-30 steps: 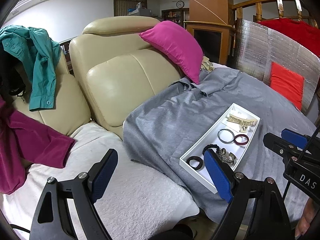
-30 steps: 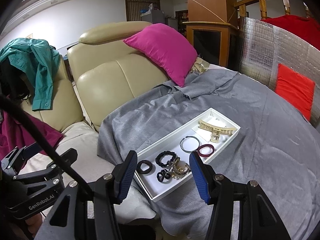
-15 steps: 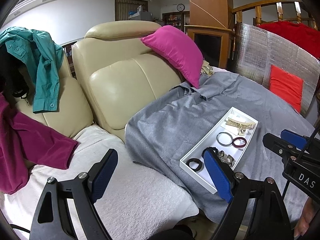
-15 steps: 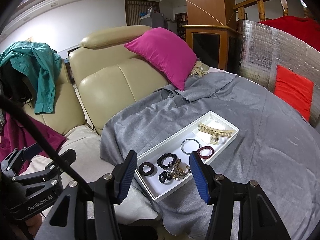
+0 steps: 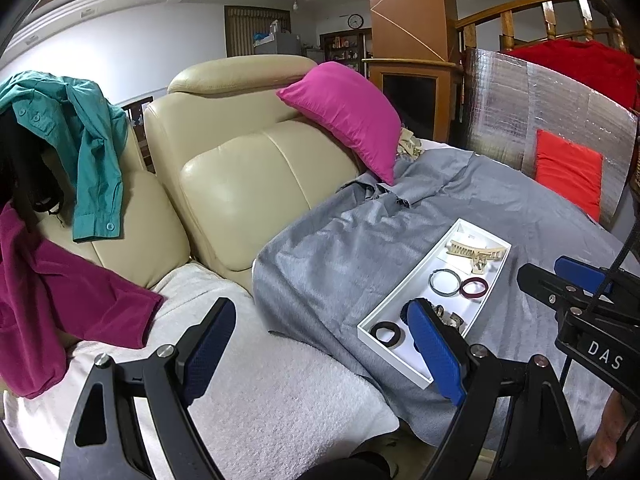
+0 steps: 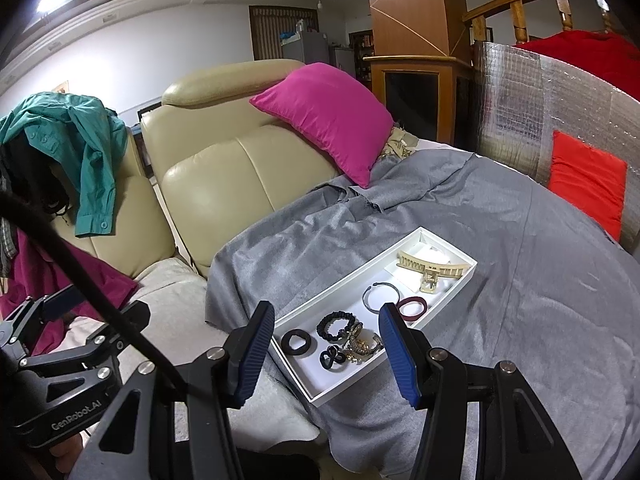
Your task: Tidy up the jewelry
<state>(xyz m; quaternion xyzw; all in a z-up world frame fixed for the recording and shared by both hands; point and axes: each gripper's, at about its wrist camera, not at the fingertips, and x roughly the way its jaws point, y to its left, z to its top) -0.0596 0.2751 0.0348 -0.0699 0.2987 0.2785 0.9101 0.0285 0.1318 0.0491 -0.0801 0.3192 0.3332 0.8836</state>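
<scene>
**Both tools open and empty over the jewelry tray**

The right tool (image 6: pixel 324 336) hangs above the near end of the tray (image 6: pixel 340 280), pointing down at a slant. Its blue pads stand partly apart with nothing between them and touch nothing. Seen past them, framed in the gap, lie a black ring-shaped hair tie (image 6: pixel 297 342), a black scrunchie (image 6: pixel 335 325), a small black loop (image 6: pixel 332 358) and a heap of gold jewelry (image 6: pixel 362 344). Just beyond the right pad sit a maroon bangle (image 6: pixel 412 306) and a thin grey open bangle (image 6: pixel 380 296). At the far end of the tray rests a cream hair claw (image 6: pixel 432 270).

The left tool (image 5: pixel 318 338) is held off to the left of the tray (image 5: pixel 404 292), its pads spread wide and empty. It hovers over a white towel (image 5: pixel 272 392) and the edge of the grey cloth (image 5: pixel 340 248); its right pad overlaps the near end of the tray in this view and hides part of the heap.

The tray is white, long and shallow, set at an angle on the grey cloth, which covers the seat of a cream sofa (image 5: pixel 248 172). A pink cushion (image 5: pixel 348 112) leans against the backrest beyond it. A teal shirt (image 5: pixel 80 140) and a magenta garment (image 5: pixel 48 292) hang well apart to the left.
</scene>
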